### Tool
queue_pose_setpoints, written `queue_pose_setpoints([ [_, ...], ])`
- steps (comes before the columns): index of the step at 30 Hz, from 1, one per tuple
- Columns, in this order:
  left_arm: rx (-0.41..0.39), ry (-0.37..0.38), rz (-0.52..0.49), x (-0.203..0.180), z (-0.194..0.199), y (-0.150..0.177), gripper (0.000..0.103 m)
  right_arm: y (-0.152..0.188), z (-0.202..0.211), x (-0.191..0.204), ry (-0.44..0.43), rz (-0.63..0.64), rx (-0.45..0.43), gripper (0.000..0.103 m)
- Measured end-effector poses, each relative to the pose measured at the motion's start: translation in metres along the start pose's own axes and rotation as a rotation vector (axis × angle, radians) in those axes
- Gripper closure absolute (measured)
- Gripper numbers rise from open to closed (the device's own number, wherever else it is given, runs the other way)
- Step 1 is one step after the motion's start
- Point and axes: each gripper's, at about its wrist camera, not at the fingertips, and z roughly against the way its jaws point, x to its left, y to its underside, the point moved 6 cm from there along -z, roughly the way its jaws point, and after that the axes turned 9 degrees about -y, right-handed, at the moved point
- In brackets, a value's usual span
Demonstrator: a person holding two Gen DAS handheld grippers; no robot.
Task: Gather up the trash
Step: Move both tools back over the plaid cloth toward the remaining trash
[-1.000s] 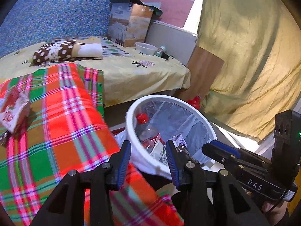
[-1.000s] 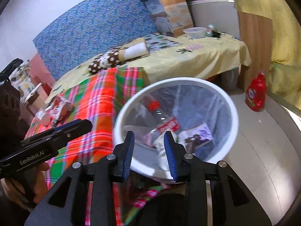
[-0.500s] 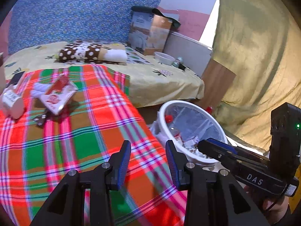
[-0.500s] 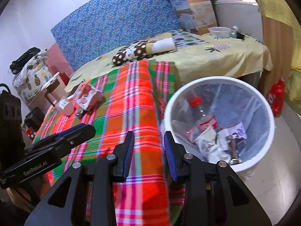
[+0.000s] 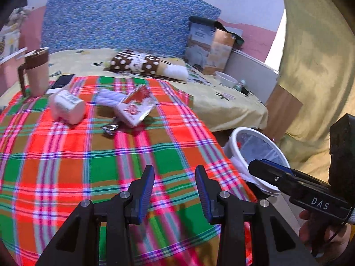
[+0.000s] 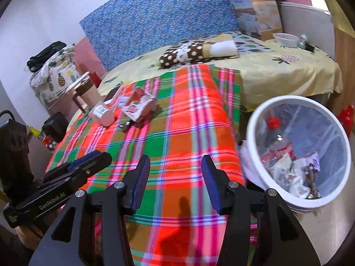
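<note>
Trash lay in a small cluster on the plaid blanket covering the bed, ahead of both your tongs and toward the left: a red-and-white snack packet, a white twisted wrapper beside it, a pale tub on its side, and a small foil scrap just in front. The packet's long axis ran diagonally, its near end angled toward you. Your left tongs stood released and empty, and looked the nearer to the cluster. Your right tongs were opening with nothing between them. The white bin, already holding rubbish, sat off the bed's edge to your right, closest to the right tongs.
</note>
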Motion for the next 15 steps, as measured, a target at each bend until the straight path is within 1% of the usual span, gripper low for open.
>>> queue_pose_setpoints([
  [4, -0.014, -0.039, 0.015, 0.019, 0.007, -0.003, 0.065, -0.005, -0.009, 0.014, -0.021, 0.012, 0.008, 0.053],
  [6, -0.025, -0.056, 0.027, 0.03, 0.011, -0.006, 0.065, -0.009, -0.013, 0.021, -0.042, 0.014, 0.01, 0.046],
  [7, -0.029, -0.062, 0.032, 0.034, 0.012, -0.008, 0.065, -0.01, -0.014, 0.025, -0.05, 0.016, 0.011, 0.045],
  [15, -0.056, -0.118, 0.077, 0.071, 0.018, -0.021, 0.065, -0.024, -0.039, 0.048, -0.091, 0.021, 0.024, 0.044],
])
